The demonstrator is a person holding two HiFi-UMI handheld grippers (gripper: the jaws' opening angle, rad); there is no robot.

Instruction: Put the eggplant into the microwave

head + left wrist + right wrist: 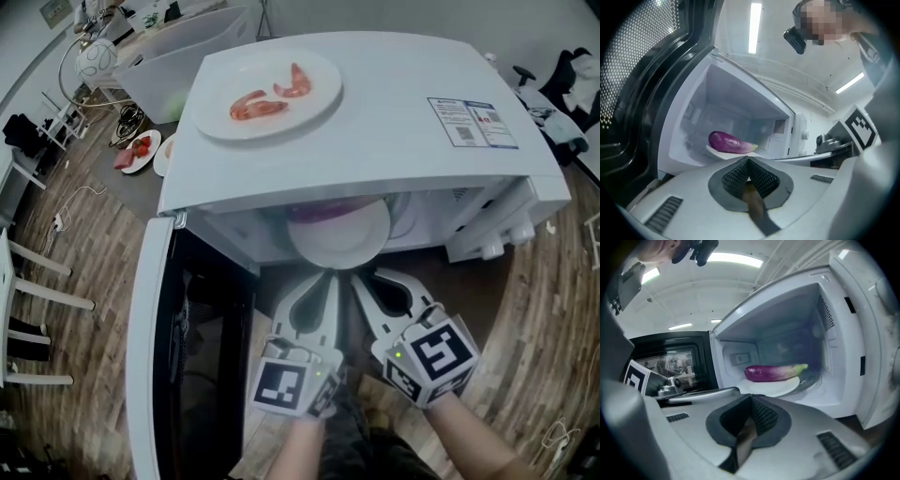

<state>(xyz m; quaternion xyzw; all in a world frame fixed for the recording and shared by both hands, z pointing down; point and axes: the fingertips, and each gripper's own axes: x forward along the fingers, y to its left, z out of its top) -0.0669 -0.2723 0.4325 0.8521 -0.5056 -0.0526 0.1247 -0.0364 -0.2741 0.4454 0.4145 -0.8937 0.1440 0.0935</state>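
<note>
1. Nearest, the left gripper (pixel 330 277) and right gripper (pixel 362 277) each have jaws pressed together on nothing, with their tips just outside the cavity mouth.
2. A nudge from either, or the dark-windowed door (pixel 211 356) swinging shut, could catch the round white plate (pixel 774 388), which seems close to the front lip.
3. On that plate, inside the white box-shaped microwave (pixel 403 84), lies the glossy purple eggplant (pixel 772 372).
4. Farthest, a second white plate (pixel 211 118) on the roof holds pink shrimp (pixel 258 106); a slam might jolt it.

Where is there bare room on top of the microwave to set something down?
The microwave's top is bare right of the shrimp plate, up to the label sticker. Inside is crowded: the eggplant on its plate takes the middle of the floor.
</note>
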